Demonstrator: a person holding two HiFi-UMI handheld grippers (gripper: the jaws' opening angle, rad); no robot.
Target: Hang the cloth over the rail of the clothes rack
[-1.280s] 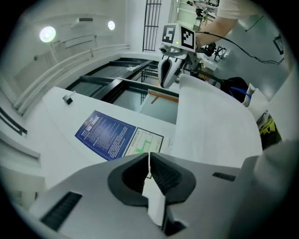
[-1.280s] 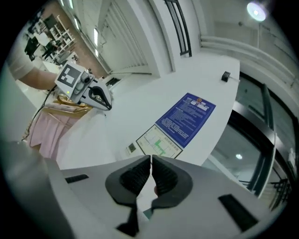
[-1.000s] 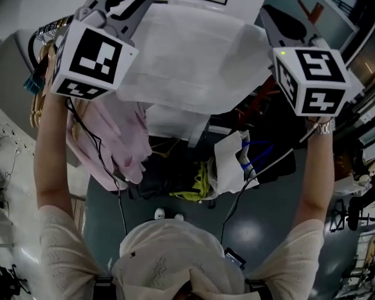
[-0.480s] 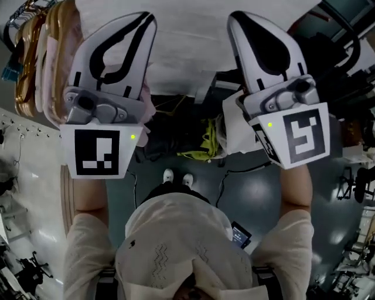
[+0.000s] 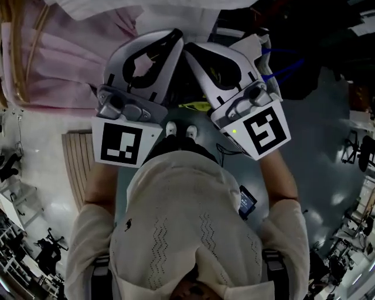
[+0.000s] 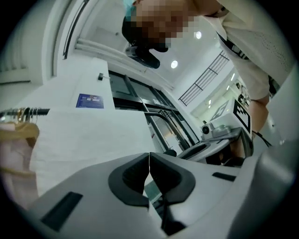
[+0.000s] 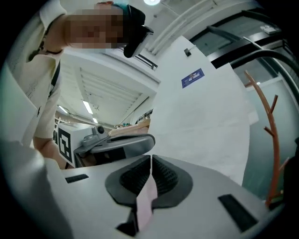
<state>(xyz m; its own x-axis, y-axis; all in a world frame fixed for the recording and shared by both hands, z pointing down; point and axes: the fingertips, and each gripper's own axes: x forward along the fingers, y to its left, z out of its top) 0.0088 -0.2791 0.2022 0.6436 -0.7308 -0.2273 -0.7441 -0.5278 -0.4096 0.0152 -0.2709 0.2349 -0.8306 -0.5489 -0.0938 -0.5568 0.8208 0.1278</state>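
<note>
The white cloth hangs along the top edge of the head view, and spreads wide behind the jaws in the left gripper view and the right gripper view. A dark rail with hanger hooks runs beside it. Both grippers are held low and close together, apart from the white cloth. My left gripper is shut, with nothing plain between its pads. My right gripper is shut on a thin pink strip of cloth.
Pink garments on wooden hangers hang at the left of the rack. Dark bags and a yellow item lie on the floor below. A wooden pallet lies at the left. An orange-brown branched stand rises at the right.
Both grippers have come down from overhead, away from the white cloth, and drawn together in front of the body. The white cloth stays up on the rack.
</note>
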